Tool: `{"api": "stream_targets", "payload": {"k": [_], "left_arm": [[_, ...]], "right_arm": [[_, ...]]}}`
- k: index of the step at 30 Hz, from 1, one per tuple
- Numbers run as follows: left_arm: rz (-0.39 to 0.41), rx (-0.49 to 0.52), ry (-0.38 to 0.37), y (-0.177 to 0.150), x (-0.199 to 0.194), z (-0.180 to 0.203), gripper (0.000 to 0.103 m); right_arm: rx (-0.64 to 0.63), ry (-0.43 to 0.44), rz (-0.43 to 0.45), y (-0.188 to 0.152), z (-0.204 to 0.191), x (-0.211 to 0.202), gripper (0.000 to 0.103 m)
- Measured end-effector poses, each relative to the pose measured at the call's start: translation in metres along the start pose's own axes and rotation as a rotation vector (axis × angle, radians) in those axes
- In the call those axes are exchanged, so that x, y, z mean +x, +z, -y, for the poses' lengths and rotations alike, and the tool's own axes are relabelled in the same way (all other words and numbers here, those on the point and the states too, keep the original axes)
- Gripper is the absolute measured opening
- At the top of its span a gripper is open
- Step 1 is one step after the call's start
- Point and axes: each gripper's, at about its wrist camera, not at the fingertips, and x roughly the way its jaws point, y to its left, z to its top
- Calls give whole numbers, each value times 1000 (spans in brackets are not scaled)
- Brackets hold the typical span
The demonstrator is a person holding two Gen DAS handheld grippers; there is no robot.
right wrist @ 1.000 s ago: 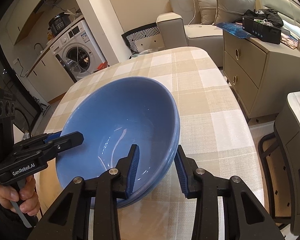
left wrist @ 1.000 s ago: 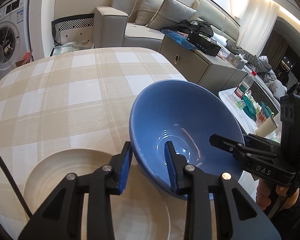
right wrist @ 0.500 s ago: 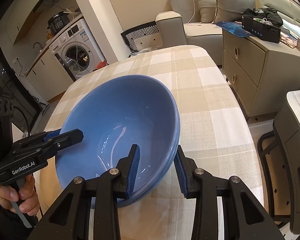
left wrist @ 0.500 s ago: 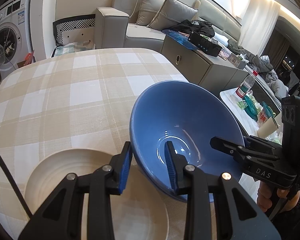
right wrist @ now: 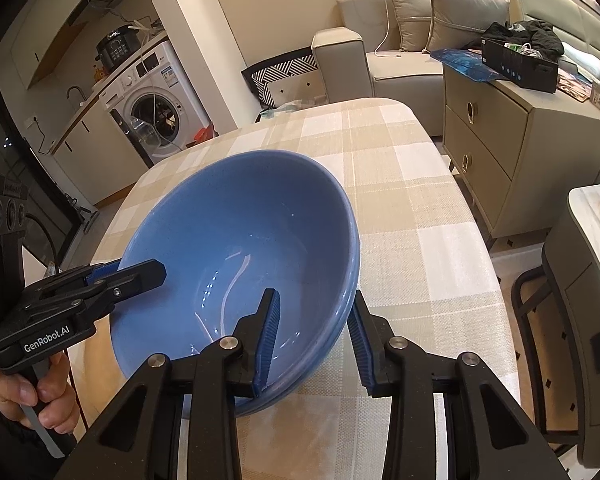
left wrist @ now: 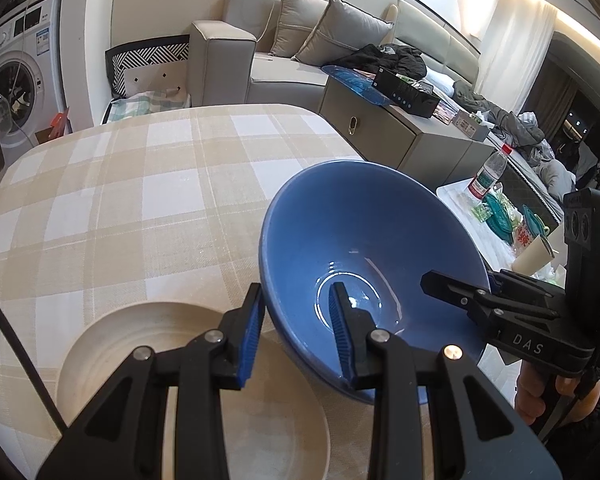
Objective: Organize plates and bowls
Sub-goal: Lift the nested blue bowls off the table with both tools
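Observation:
A stack of nested blue bowls (left wrist: 364, 248) (right wrist: 236, 240) hangs tilted between both grippers above the checked table. My left gripper (left wrist: 296, 320) is shut on the stack's near-left rim, one pad outside and one inside; it shows in the right wrist view as the left gripper (right wrist: 140, 272). My right gripper (right wrist: 314, 332) is shut on the opposite rim in the same way, and the left wrist view has it as the right gripper (left wrist: 440, 284). A cream plate (left wrist: 172, 380) lies on the table under my left gripper, its right edge beneath the bowls.
The table (left wrist: 132, 200) carries a beige checked cloth with a rounded far edge. A low cabinet (right wrist: 500, 148) and a dark chair (right wrist: 540, 304) stand off its right side. A side table with a bottle (left wrist: 488, 176) is nearby. A sofa and washing machine (right wrist: 152, 120) are beyond.

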Motion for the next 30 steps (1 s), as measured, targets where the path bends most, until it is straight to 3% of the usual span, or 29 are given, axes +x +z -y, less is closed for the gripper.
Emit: {"api": "stream_targets", "payload": {"k": [30], "left_arm": [[96,-18,31,7,-57,2,31]], "right_arm": [[-61,7,66,20,-37,-45,35]]}}
